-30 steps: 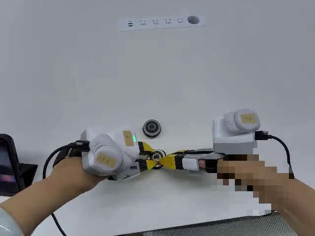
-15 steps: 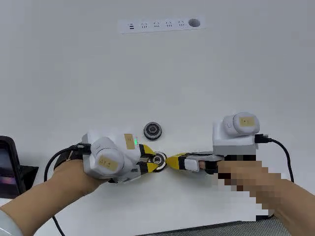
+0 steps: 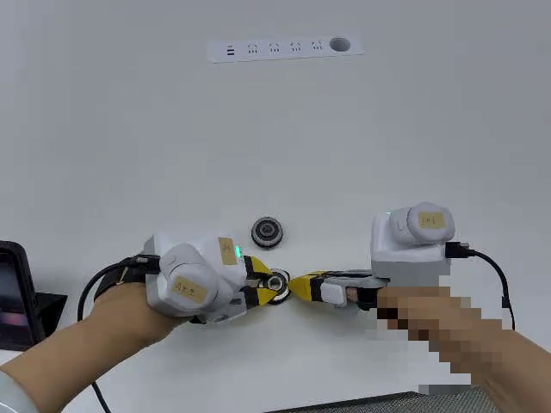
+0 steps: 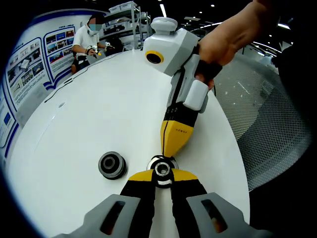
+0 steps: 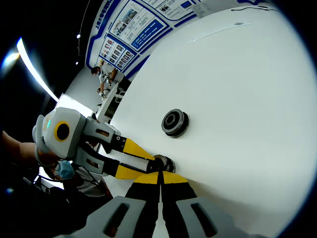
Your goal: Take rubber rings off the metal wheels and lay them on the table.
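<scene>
My left gripper (image 3: 265, 285) is shut on a small metal wheel (image 3: 278, 285) with a black rubber ring around it, held just above the white table (image 3: 387, 155). In the left gripper view the wheel (image 4: 162, 169) sits between the yellow fingertips (image 4: 141, 176). From the right comes my right gripper (image 3: 296, 285), its jaws shut and its tip touching the wheel's rim (image 4: 167, 157). I cannot tell if it pinches the ring. A second wheel (image 3: 267, 231) with its black ring lies flat on the table behind them, also in the gripper views (image 4: 112, 164) (image 5: 175, 122).
A white power strip (image 3: 284, 46) lies at the far edge of the table. A dark device (image 3: 15, 297) stands at the left edge. A cable (image 3: 486, 267) trails from the right gripper. People sit at a far bench (image 4: 91, 37).
The right gripper's tip has pulled back to the right, from crossing over the left gripper's jaws to just touching the wheel's rim. The left gripper holds the wheel as before.
</scene>
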Tool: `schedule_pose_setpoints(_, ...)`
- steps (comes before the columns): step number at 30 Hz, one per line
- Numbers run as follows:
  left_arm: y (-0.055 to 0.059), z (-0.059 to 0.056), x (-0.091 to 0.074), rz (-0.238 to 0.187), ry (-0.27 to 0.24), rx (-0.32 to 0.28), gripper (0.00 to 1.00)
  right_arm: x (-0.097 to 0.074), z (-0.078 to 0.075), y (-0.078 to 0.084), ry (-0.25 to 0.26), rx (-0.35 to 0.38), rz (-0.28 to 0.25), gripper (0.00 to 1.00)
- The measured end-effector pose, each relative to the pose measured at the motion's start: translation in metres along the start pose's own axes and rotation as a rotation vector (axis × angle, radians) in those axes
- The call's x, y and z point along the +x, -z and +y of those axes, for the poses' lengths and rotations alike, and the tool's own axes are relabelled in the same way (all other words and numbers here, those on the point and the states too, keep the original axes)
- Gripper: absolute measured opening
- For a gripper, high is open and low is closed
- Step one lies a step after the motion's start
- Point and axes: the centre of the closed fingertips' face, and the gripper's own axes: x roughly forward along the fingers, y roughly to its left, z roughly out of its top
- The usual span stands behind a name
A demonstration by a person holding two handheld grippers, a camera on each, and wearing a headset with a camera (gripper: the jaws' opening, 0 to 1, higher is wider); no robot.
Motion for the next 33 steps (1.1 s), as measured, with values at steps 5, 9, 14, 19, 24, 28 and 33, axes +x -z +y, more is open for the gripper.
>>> schedule_pose_setpoints(5,0.0,0.0,0.0,-0.002,0.0,-0.002,0.11,0.001,0.005,-0.001,-0.011,0.001,-0.006,0.02)
schedule_pose_setpoints(9,0.0,0.0,0.0,-0.002,0.0,-0.001,0.11,0.001,0.008,-0.002,-0.023,0.004,-0.01,0.02)
schedule_pose_setpoints(14,0.0,0.0,0.0,-0.002,-0.001,-0.002,0.11,0.001,0.02,-0.011,-0.055,0.02,-0.048,0.02)
schedule_pose_setpoints(19,0.0,0.0,0.0,-0.001,-0.001,0.0,0.11,0.001,0.018,-0.009,-0.05,0.021,-0.038,0.02)
schedule_pose_setpoints(24,0.0,0.0,0.0,0.0,-0.001,0.012,0.11,0.0,0.011,-0.006,-0.032,0.031,-0.034,0.02)
schedule_pose_setpoints(28,-0.001,0.0,0.0,-0.005,-0.001,0.021,0.12,0.0,0.009,-0.004,-0.022,0.034,-0.029,0.02)
schedule_pose_setpoints(33,-0.001,-0.001,-0.001,-0.018,-0.011,0.027,0.13,0.0,0.008,-0.003,-0.016,0.039,-0.027,0.02)
